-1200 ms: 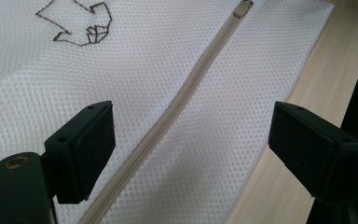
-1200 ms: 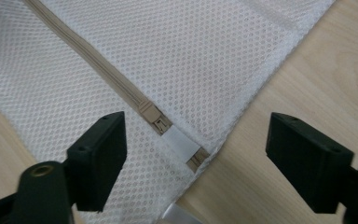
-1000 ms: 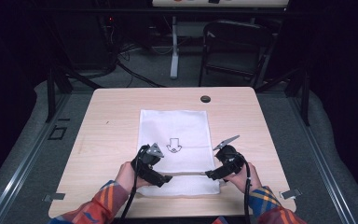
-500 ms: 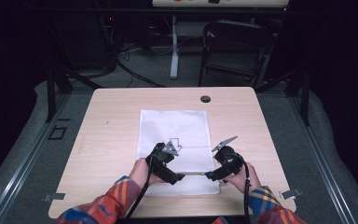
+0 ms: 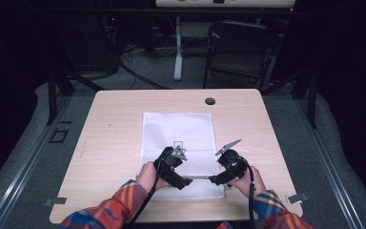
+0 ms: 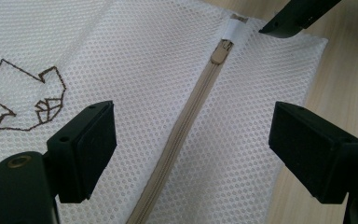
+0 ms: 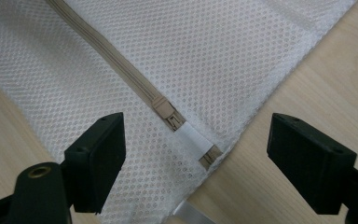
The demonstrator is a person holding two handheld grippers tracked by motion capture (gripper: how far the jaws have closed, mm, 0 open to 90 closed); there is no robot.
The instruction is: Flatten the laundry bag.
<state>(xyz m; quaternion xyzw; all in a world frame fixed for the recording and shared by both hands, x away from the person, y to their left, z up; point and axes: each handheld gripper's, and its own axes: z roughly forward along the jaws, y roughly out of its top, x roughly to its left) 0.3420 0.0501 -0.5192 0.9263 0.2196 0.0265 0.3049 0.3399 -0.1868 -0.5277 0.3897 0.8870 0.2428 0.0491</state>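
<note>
A white mesh bag (image 5: 178, 129) lies flat on the wooden table (image 5: 114, 124), with a brown arrow mark (image 6: 23, 98) stitched on it. A beige zipper (image 6: 186, 126) runs along its near end, its slider (image 7: 168, 115) sitting by a white tab (image 7: 192, 139) at the bag's right corner. My left gripper (image 5: 177, 172) hovers open over the zipper, jaws on either side of it (image 6: 193, 135). Over the slider end my right gripper (image 5: 224, 174) is open too (image 7: 198, 149), and one of its fingertips (image 6: 298, 16) reaches the tab. Neither holds anything.
A round cable hole (image 5: 210, 101) sits near the table's far edge. Bare wood flanks the bag on both sides. Metal clips (image 5: 298, 197) mark the front corners. A dark chair (image 5: 240, 47) and cables stand beyond the table.
My left gripper has slid right along the bag's near end toward the right gripper and now rests over the zipper. The right gripper has stayed put.
</note>
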